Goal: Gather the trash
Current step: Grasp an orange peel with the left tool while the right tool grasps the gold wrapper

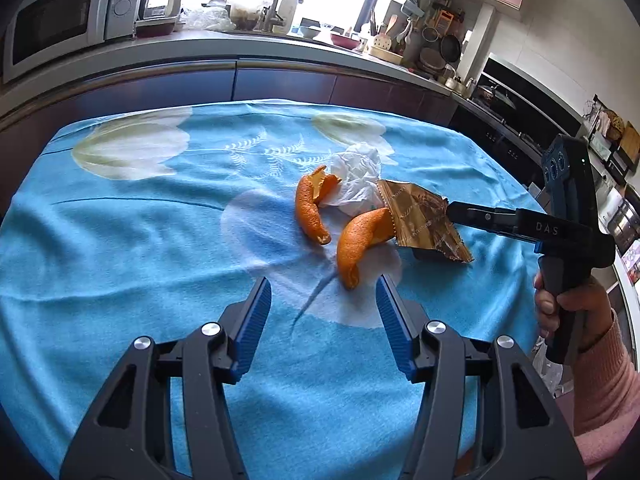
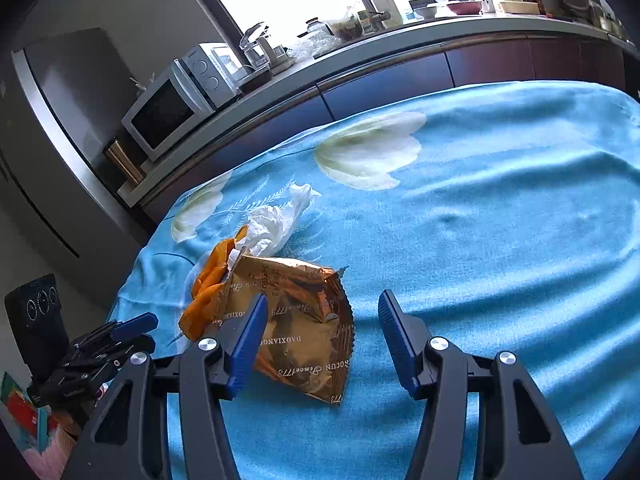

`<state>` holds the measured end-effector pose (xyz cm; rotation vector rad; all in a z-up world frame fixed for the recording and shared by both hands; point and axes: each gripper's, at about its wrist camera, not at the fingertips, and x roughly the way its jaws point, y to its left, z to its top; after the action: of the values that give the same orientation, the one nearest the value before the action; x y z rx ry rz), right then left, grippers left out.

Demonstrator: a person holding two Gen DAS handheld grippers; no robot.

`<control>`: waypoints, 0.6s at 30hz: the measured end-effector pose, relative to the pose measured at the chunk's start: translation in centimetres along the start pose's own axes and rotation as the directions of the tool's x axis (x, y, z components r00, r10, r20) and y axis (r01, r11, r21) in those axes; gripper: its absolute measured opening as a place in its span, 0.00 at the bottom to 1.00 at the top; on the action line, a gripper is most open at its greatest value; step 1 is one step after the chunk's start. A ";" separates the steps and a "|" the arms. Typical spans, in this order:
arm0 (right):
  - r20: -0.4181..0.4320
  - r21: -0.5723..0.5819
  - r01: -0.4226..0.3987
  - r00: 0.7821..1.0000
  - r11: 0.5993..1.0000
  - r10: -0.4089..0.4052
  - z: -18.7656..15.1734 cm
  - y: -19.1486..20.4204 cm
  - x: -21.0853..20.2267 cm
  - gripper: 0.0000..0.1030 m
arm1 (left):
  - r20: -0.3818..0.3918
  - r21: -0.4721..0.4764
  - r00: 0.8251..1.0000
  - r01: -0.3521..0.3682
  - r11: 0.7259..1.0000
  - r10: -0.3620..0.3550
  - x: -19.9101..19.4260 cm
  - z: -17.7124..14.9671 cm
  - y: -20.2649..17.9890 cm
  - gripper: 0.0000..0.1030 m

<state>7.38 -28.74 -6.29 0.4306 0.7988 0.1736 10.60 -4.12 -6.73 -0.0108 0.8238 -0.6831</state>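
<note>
Closing your right claw [image 2: 322, 338] now risks pinching only the near corner of the gold foil wrapper [image 2: 298, 332], since its jaws stand apart with just the left pad over the foil, which could slip free or drag the pile. Your left claw [image 1: 323, 312] also gapes empty, the nearer orange peel [image 1: 358, 246] at its 12 o'clock. The heap sits mid-desk on the blue cloth [image 1: 120, 240]: crinkled wrapper, second curled peel [image 1: 310, 210] at 11, crumpled white tissue [image 1: 356, 178] beyond.
</note>
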 end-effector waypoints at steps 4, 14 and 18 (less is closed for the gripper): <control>-0.022 0.024 -0.041 0.999 0.999 0.041 -0.2 -0.2 0.8 0.54 | -0.024 0.011 1.000 0.006 1.000 -0.006 1.0 0.9 -0.5 0.52; -0.030 0.041 -0.081 0.996 0.996 0.082 -0.1 -0.6 1.0 0.46 | -0.101 0.028 0.995 -0.003 1.000 0.006 4.5 2.5 -1.2 0.46; -0.041 0.030 -0.090 0.995 0.995 0.092 -0.3 -0.3 1.2 0.33 | -0.110 0.033 0.994 0.002 0.999 0.002 5.1 2.8 -1.6 0.36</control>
<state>7.97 -28.57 -7.36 0.4917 0.8249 0.2573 14.06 -8.95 -7.75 0.0569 0.9183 -0.7019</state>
